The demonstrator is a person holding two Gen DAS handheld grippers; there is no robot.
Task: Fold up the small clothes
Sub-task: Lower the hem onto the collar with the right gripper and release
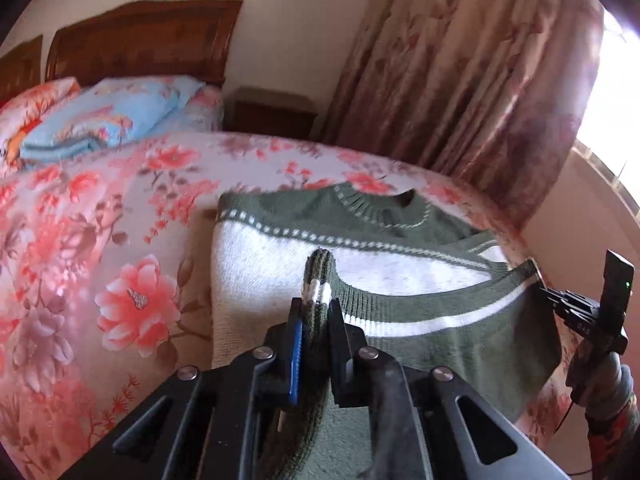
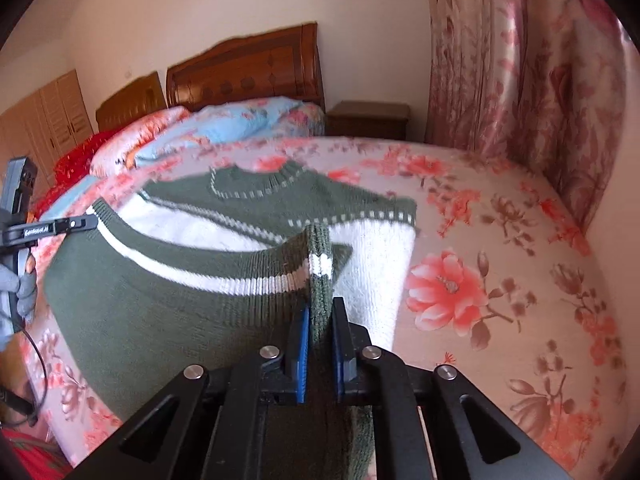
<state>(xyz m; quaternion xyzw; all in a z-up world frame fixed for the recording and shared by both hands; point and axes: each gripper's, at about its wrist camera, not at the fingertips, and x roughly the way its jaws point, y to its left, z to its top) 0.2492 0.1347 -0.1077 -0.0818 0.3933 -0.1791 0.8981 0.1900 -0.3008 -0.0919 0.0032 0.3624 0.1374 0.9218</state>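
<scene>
A green and white knitted sweater (image 1: 360, 258) lies on the floral bed, collar at the far end. Its green ribbed hem (image 1: 448, 322), with a white stripe, is lifted off the bed and stretched between both grippers. In the left wrist view my left gripper (image 1: 315, 306) is shut on one bunched hem corner, and the right gripper (image 1: 546, 291) grips the other corner at the right edge. In the right wrist view my right gripper (image 2: 321, 306) is shut on the folded hem of the sweater (image 2: 192, 204). The left gripper (image 2: 90, 222) pinches the hem at far left, held by a gloved hand (image 2: 20, 284).
The bed sheet (image 1: 120, 240) is pink with red flowers. A folded blue quilt (image 1: 120, 116) lies near the wooden headboard (image 1: 140, 40). A nightstand (image 1: 272, 114) and a floral curtain (image 1: 460, 80) stand beyond the bed. A wardrobe (image 2: 52, 120) is at far left.
</scene>
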